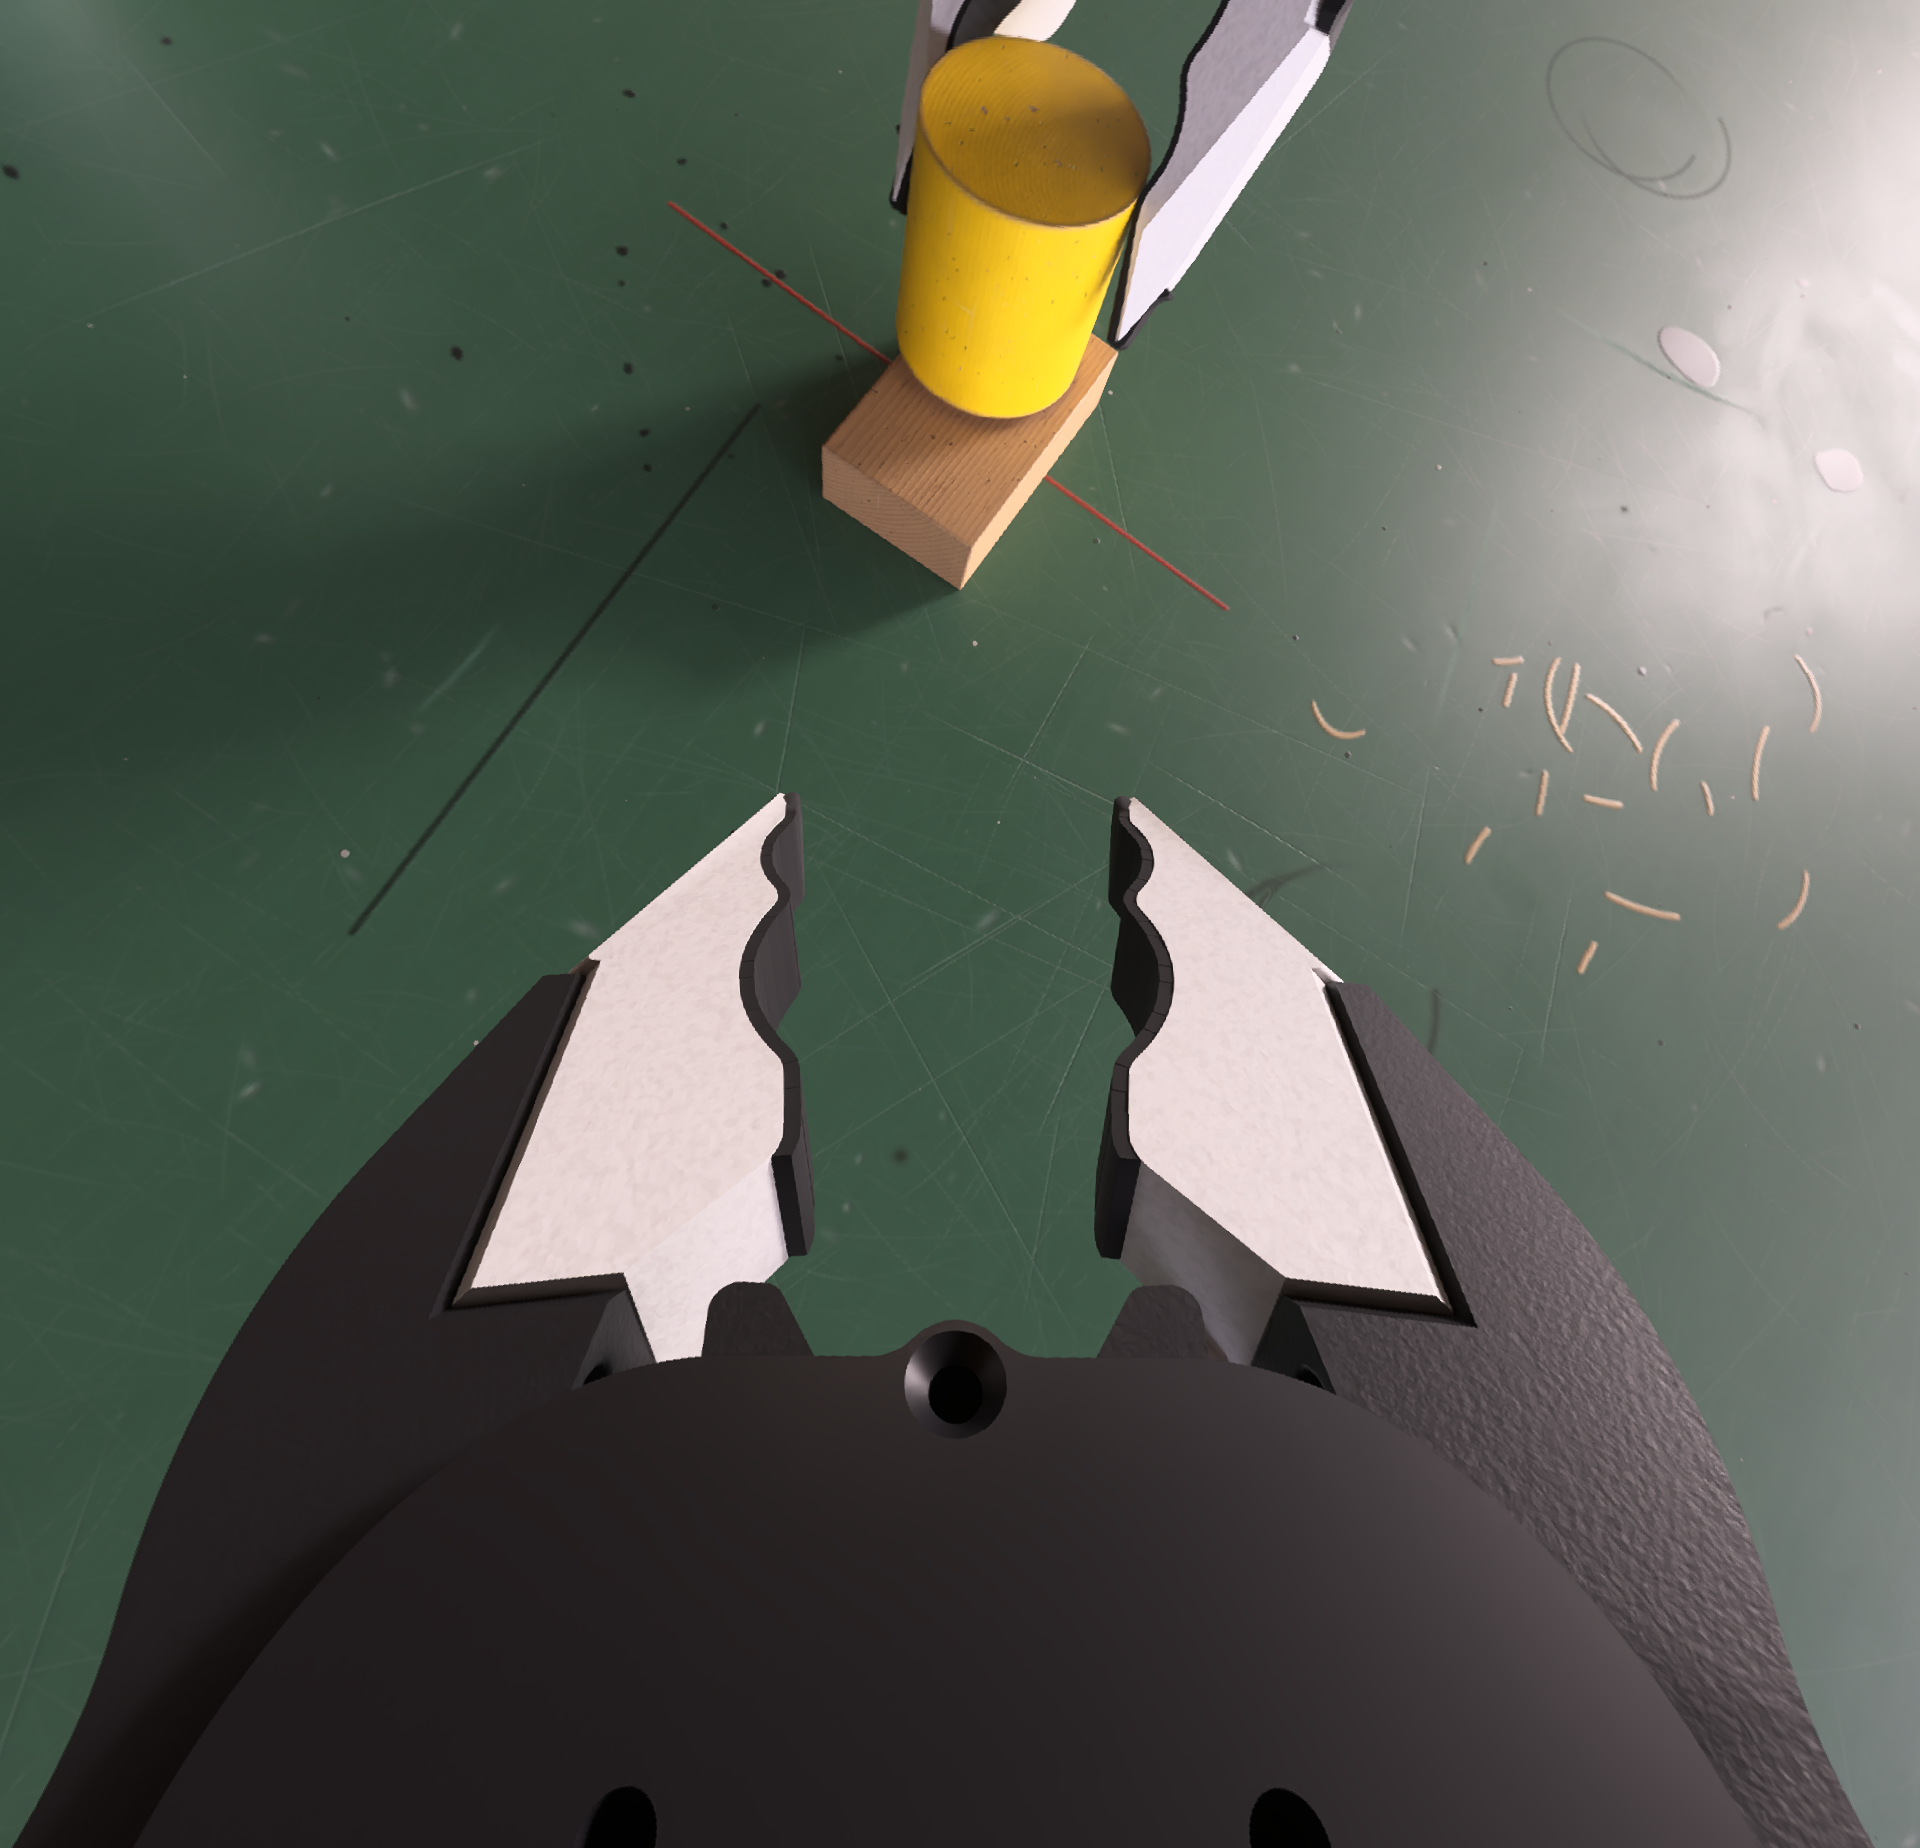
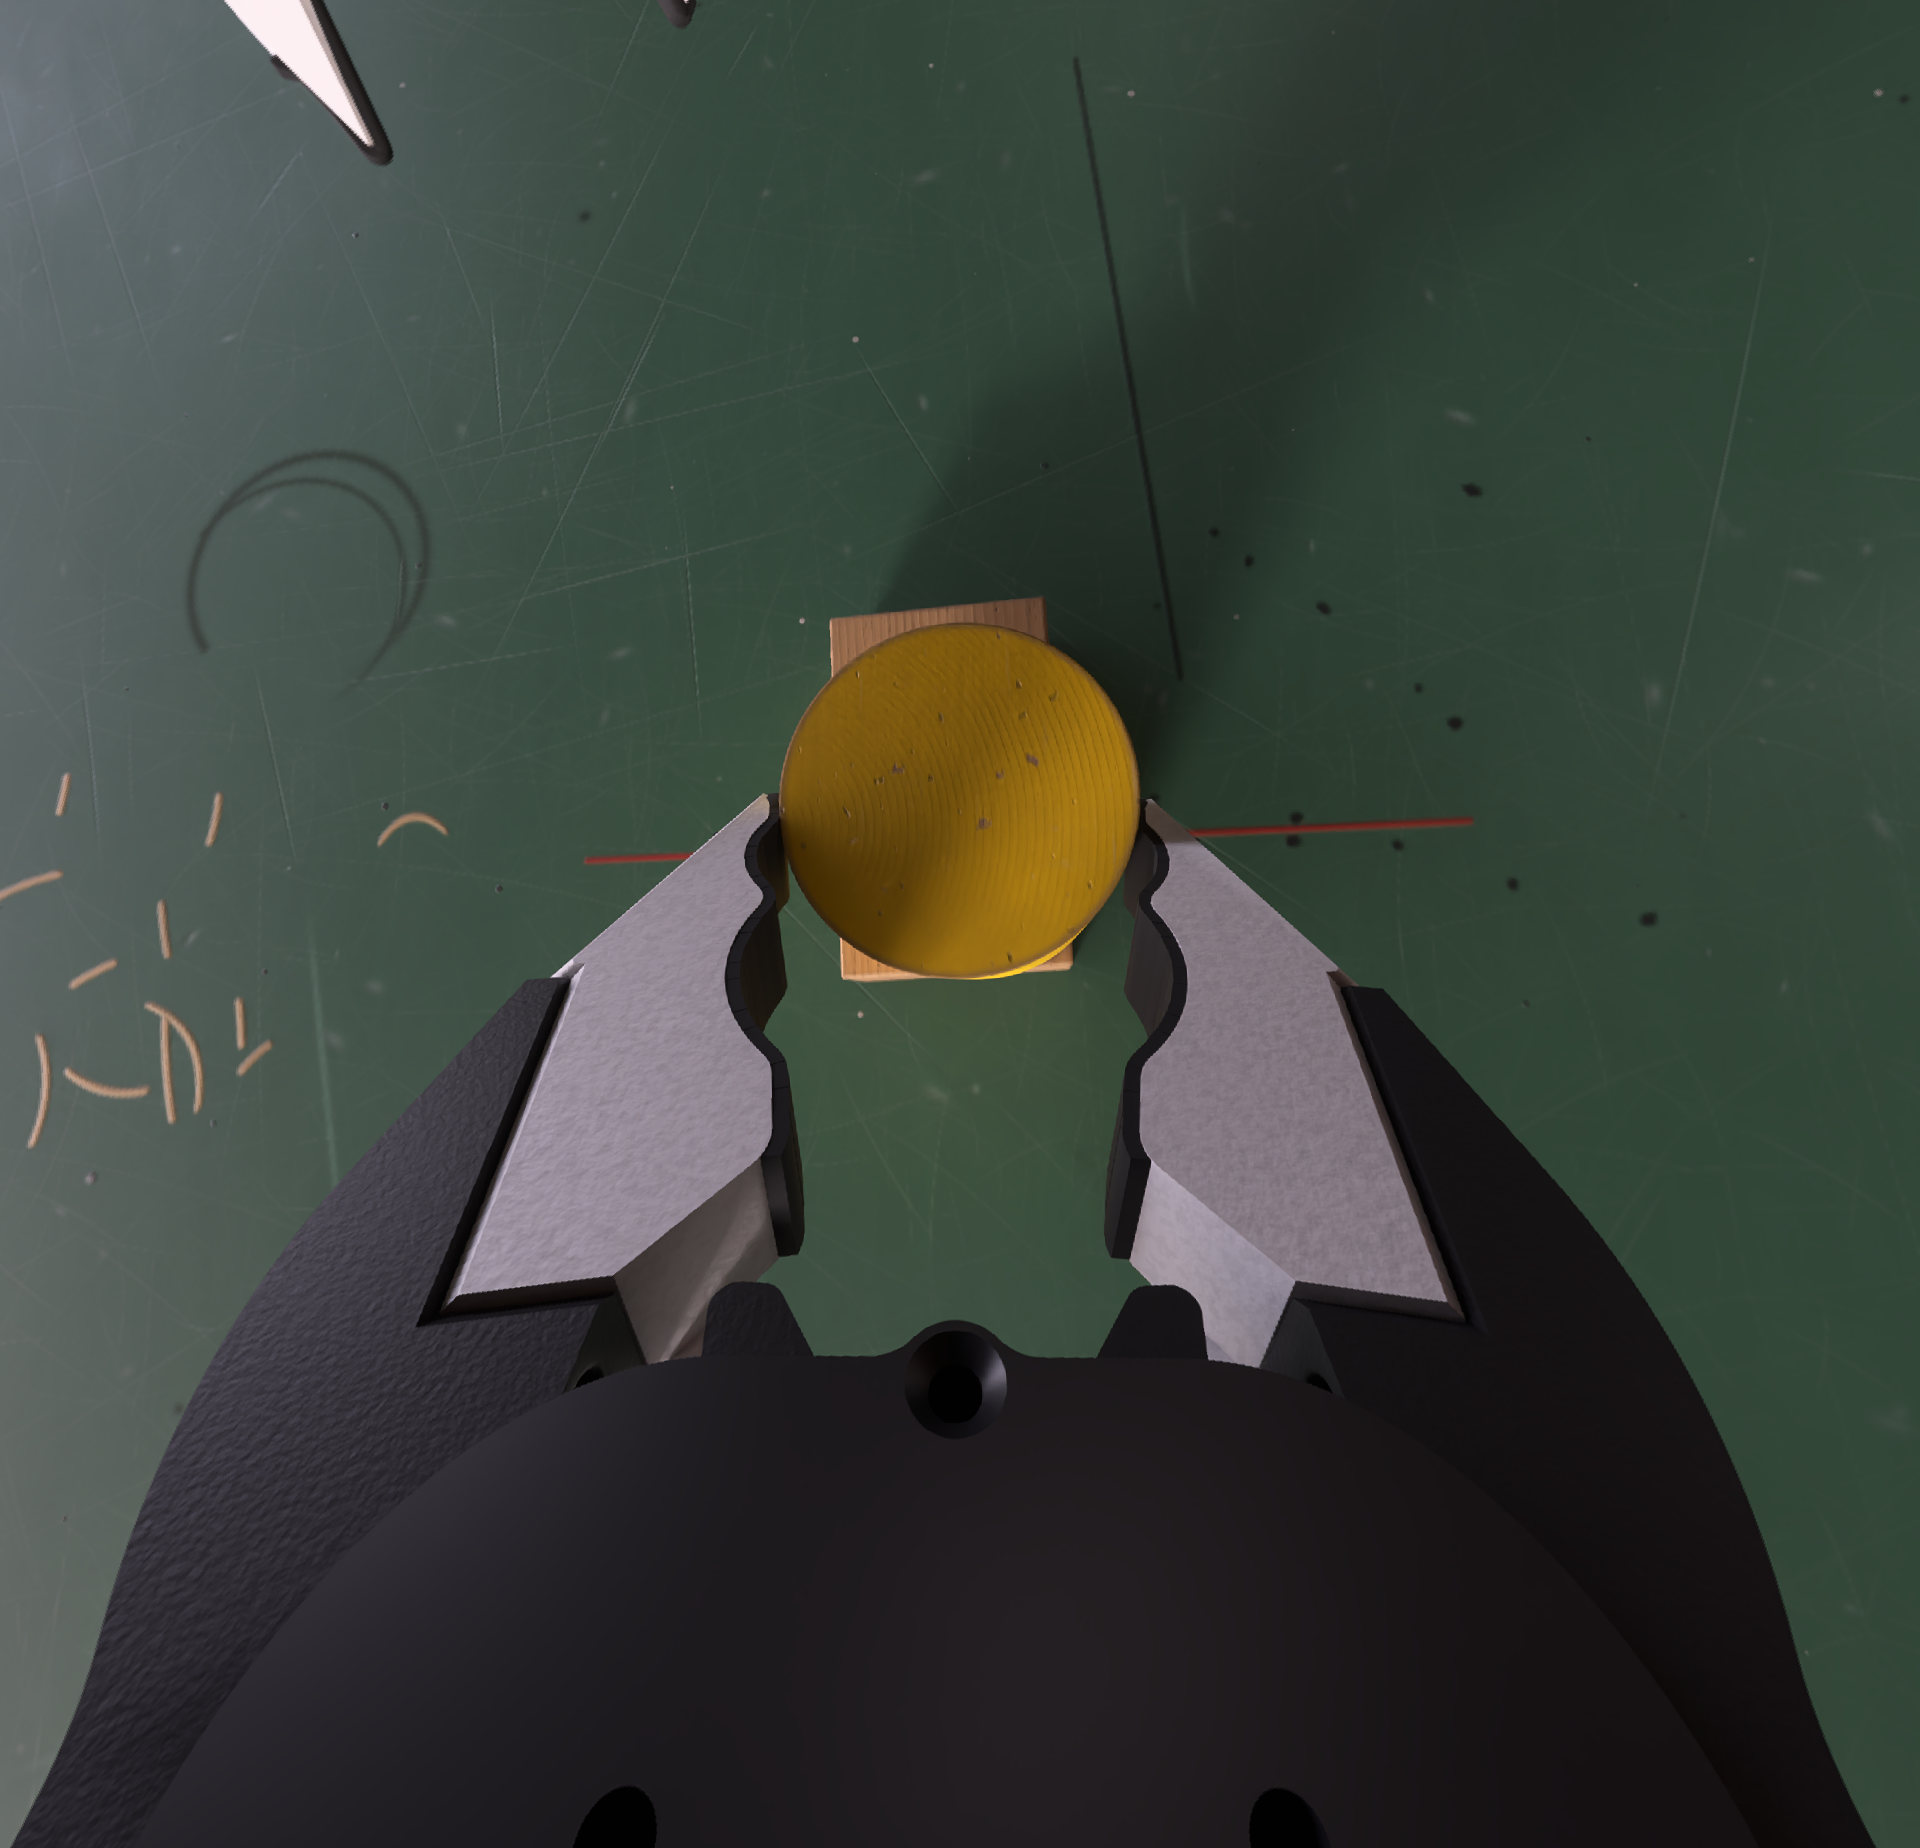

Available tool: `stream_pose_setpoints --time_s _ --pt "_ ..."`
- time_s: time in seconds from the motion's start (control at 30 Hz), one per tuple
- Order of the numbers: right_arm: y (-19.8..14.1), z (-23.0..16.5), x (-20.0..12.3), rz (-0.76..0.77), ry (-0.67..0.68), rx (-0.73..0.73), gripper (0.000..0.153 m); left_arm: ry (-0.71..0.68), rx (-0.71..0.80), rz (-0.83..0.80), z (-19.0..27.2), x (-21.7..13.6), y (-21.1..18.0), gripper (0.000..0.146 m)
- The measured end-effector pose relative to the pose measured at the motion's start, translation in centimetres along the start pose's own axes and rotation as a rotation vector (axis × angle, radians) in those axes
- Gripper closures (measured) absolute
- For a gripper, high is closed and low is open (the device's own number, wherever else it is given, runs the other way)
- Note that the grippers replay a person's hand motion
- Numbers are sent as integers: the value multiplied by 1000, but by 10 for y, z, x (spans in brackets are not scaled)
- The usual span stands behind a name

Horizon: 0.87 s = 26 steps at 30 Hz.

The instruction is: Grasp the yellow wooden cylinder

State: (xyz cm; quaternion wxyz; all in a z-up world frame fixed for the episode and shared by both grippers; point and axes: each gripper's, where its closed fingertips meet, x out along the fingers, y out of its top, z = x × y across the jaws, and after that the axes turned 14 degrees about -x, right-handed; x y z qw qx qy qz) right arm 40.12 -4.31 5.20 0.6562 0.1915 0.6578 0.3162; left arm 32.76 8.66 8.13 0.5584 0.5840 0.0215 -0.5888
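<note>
The yellow wooden cylinder stands upright on one end of a small plain wooden block on the green mat. My right gripper hangs over it from above, open. Its fingertips sit low on either side of the cylinder, close to its sides. It also shows in the left wrist view, where its right finger reaches down almost to the block's top. My left gripper is open and empty, well short of the block, pointing at it.
A thin red line runs under the block and a dark line lies to its left. Pale wood shavings lie scattered to the right. The left gripper's fingertips show at the top left of the right wrist view.
</note>
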Motion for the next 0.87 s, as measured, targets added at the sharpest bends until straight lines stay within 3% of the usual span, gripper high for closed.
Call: stream_pose_setpoints --time_s 0.87 --pt "5 -1 8 90 20 46 88 -15 -4 -7 6 7 -7 89"
